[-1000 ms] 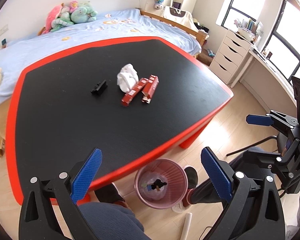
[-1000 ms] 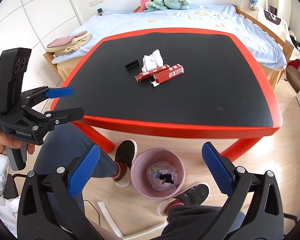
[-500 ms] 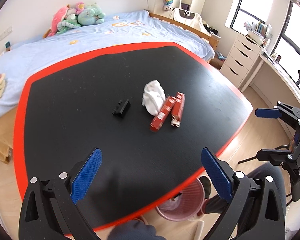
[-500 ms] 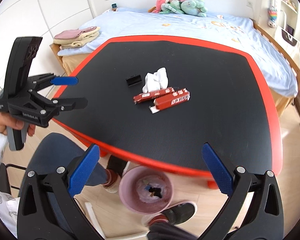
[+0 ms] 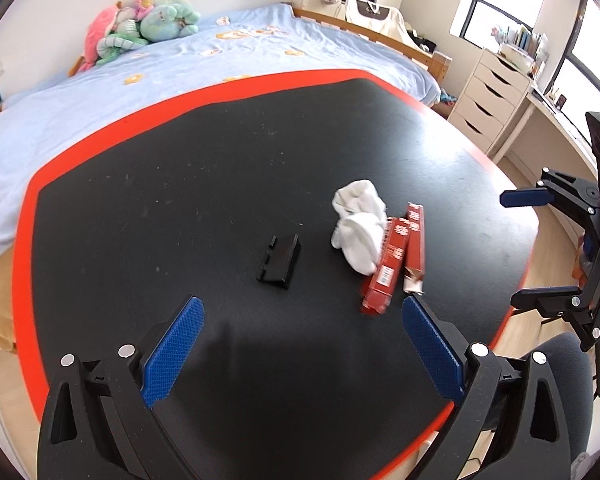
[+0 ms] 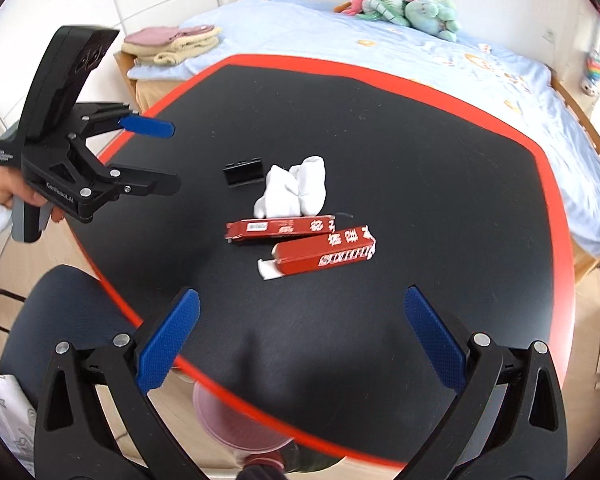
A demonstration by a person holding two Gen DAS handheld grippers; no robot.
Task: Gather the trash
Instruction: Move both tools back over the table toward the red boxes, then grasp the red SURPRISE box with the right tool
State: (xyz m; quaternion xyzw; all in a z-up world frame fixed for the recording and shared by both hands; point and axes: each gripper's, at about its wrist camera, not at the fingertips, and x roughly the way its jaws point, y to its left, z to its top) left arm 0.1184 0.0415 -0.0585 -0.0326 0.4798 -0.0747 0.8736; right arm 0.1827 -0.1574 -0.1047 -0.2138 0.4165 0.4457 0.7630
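Observation:
A crumpled white tissue (image 5: 359, 226) (image 6: 294, 192), two red boxes (image 5: 396, 254) (image 6: 324, 250) and a small black plastic piece (image 5: 280, 258) (image 6: 244, 171) lie mid-table on the black, red-edged table (image 5: 180, 184) (image 6: 440, 184). My left gripper (image 5: 300, 344) is open and empty, above the near table side. It also shows in the right wrist view (image 6: 156, 156). My right gripper (image 6: 300, 340) is open and empty, short of the red boxes. It also shows in the left wrist view (image 5: 520, 248).
A pink bin (image 6: 240, 424) peeks out under the table's near edge. A bed with plush toys (image 5: 140, 28) stands behind the table. A white drawer unit (image 5: 488, 104) is at the right. My knees and a chair are below the table edge.
Both grippers have risen and moved forward over the table toward the trash. The pink bin has slid almost out of sight under the edge. Both stay open.

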